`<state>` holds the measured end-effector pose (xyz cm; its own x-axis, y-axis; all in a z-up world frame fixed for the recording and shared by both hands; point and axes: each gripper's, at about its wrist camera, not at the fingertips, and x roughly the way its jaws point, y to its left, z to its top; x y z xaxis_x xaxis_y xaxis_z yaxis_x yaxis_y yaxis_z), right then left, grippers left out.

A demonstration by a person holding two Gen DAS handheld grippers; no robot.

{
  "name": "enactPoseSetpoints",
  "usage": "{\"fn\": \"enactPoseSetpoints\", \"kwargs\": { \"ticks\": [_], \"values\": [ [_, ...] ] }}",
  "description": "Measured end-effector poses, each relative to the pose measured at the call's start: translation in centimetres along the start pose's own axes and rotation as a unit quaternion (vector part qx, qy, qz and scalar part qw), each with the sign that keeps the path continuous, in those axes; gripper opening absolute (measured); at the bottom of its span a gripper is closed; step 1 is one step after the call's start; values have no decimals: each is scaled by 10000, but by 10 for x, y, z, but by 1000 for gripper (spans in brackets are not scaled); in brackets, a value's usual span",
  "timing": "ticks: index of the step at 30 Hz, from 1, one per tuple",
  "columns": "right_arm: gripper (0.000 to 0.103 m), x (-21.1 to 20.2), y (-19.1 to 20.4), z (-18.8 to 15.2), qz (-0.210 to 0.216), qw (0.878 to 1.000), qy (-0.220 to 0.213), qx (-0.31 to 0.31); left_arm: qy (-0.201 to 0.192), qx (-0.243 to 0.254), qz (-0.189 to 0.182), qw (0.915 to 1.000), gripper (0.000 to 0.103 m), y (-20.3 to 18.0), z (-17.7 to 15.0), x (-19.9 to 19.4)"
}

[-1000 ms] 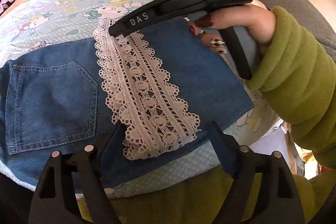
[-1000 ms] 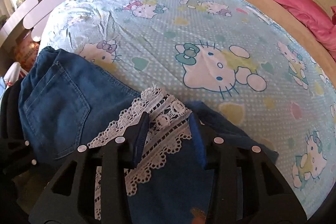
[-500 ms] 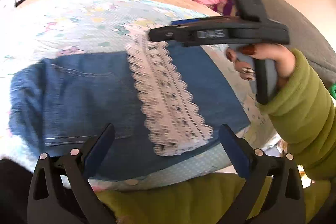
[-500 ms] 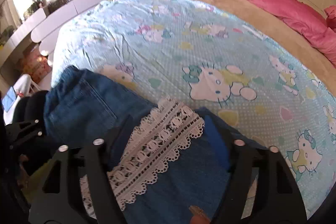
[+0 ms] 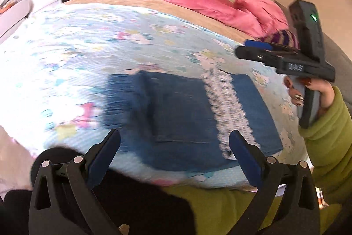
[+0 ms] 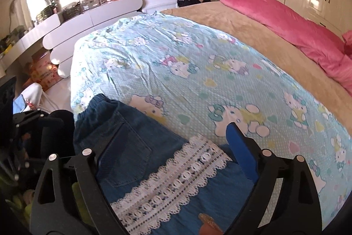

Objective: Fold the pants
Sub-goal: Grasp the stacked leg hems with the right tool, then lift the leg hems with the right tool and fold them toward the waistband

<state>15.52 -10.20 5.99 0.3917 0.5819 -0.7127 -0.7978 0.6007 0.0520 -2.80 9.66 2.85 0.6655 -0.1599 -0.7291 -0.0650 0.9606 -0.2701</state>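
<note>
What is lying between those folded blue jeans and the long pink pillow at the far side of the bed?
In the right wrist view, only bedding: the light-blue cartoon-cat sheet, then a strip of tan blanket, separate the folded blue jeans from the long pink pillow.

Folded denim pants (image 6: pixel 132 147) with lace trim (image 6: pixel 176 182) on cartoon-print sheet (image 6: pixel 176 63), right gripper (image 6: pixel 171 153) jaws spread above

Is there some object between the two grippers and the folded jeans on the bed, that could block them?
Nothing visible does. The folded jeans lie bare on the cartoon-print sheet; the left gripper and right gripper, both open, hang above them with only air between.
</note>
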Motion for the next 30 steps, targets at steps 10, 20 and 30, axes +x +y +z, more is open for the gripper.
{"fn": "enactPoseSetpoints", "kwargs": {
  "ticks": [10, 20, 30],
  "values": [
    [85, 16, 43, 17, 271, 9987, 119, -426, -181, -657, 119, 9976, 98, 47, -5, -20],
    [87, 54, 74, 33, 819, 9914, 595, -825, 54, -606, -290, 9977, 98, 40, -11, 3],
    [87, 118, 111, 39, 1339, 9694, 1410, -1499, 483, -605, -534, 9956, 97, 28, -15, 50]
  ]
}}
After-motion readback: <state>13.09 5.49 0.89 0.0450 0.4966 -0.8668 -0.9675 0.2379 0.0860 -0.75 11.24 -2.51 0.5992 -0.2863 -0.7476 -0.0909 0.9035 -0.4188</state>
